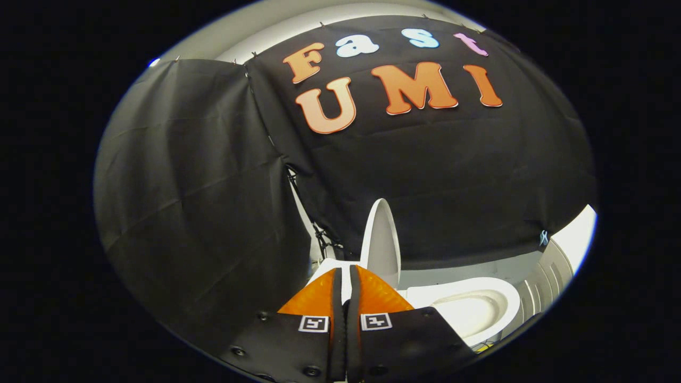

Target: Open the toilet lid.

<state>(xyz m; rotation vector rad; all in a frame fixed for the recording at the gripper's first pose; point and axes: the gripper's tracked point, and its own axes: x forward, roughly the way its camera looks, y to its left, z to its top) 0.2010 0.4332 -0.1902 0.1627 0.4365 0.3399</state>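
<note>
The toilet lid (381, 242) is looking like smooth, glossy plastic; the bowl (471, 308) is gleaming like glazed ceramic. The booth's wall (202, 202) is hanging as matt, creased cloth.

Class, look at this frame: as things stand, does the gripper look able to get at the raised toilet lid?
Probably yes. The toilet lid stands upright just beyond the gripper, with nothing between them. The jaws look closed with only a thin gap, gripping nothing, so they would need to open to grasp it. The bowl sits beside it, uncovered.
</note>
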